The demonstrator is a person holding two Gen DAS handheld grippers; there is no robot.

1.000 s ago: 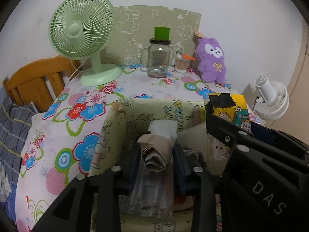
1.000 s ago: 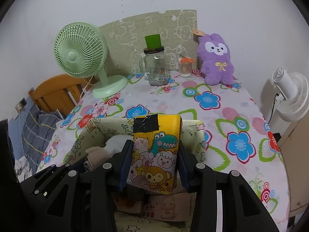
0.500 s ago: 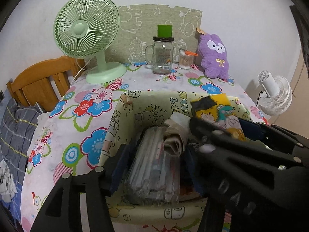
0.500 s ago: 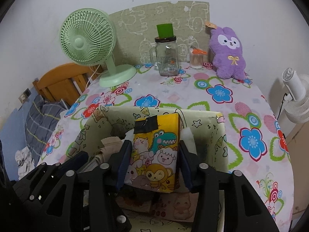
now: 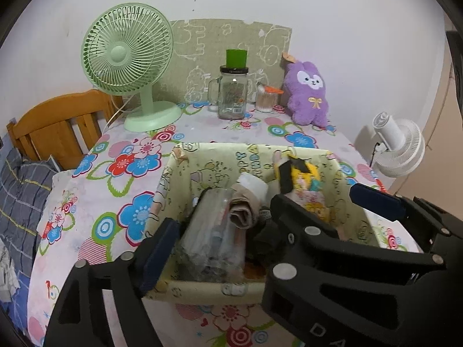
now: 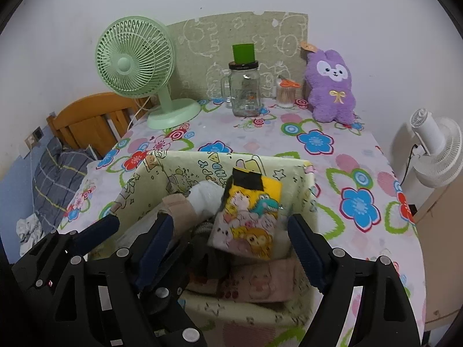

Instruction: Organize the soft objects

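Observation:
A pale yellow fabric basket (image 5: pixel 254 156) (image 6: pixel 231 159) with cartoon prints stands on the floral tablecloth. Inside lie a beige rolled cloth (image 5: pixel 243 211) (image 6: pixel 179 211), a clear plastic bag (image 5: pixel 211 237), a white roll (image 6: pixel 205 196) and a yellow cartoon pack (image 5: pixel 306 185) (image 6: pixel 251 217), which leans tilted. My left gripper (image 5: pixel 228 231) hovers over the basket's near left. Its jaws are opening, with the roll and the bag between them untouched; my right gripper hides its right finger. My right gripper (image 6: pixel 230 222) is also opening, its pads clear of the pack on both sides.
At the back stand a green desk fan (image 5: pixel 127 55), a glass jar mug (image 5: pixel 233 95) with a green cup on top, a cotton swab jar (image 6: pixel 285 94) and a purple plush rabbit (image 6: pixel 331 86). A wooden headboard (image 5: pixel 55 124) is left, a white fan (image 6: pixel 434 150) right.
Both grippers have opened and drawn back from the basket. The left let go of the beige roll, the right of the yellow pack, which now leans tilted in the basket.

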